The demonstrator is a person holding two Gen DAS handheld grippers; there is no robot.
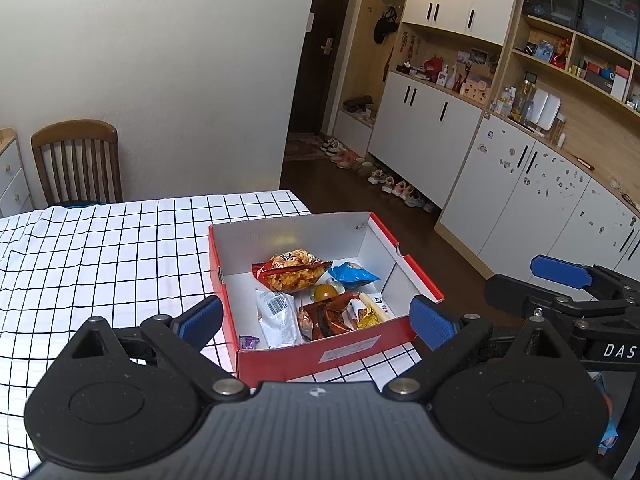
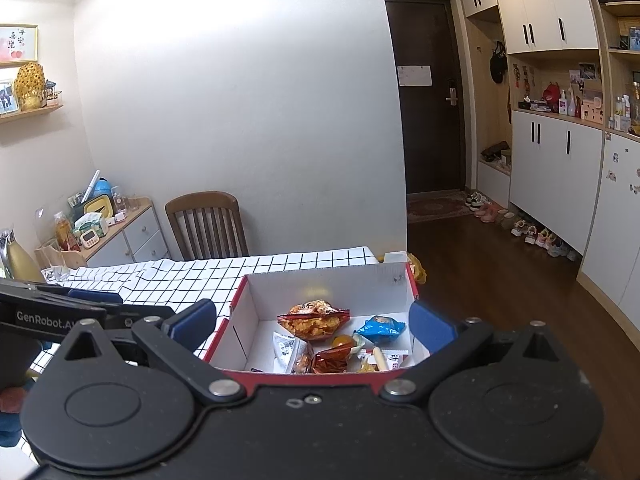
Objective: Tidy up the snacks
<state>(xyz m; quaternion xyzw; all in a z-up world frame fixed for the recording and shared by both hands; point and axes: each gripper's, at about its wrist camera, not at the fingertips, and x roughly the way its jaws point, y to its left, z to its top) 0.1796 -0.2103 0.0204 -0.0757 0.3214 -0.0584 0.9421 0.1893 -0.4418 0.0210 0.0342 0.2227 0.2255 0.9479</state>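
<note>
- Nearest each lens, the left gripper [image 1: 316, 318] and the right gripper [image 2: 312, 326] both hang with fingers spread wide and nothing between them, above the near wall of the red shoebox [image 1: 328, 354].
- Inside that box, on the checked tablecloth [image 1: 100, 248], lie the snacks: a purple candy [image 1: 249, 342], a clear barcode packet [image 1: 278, 314], a brown-red wrapper [image 1: 332, 314], a yellow jelly cup [image 1: 325, 291], a blue pouch [image 1: 354, 274] and an orange crisps bag [image 1: 294, 270].
- Everything loose seems already boxed, so the remaining step is probably tidying; if so, lower one gripper straight down onto a packet's edge and clear the box walls.
- Readable writing: "GenRobot.A" and "DAS" on the gripper bodies; the box label and packet print are too small.
- Beyond stand a wooden chair [image 2: 206, 222] and white cabinets [image 1: 424, 128].
</note>
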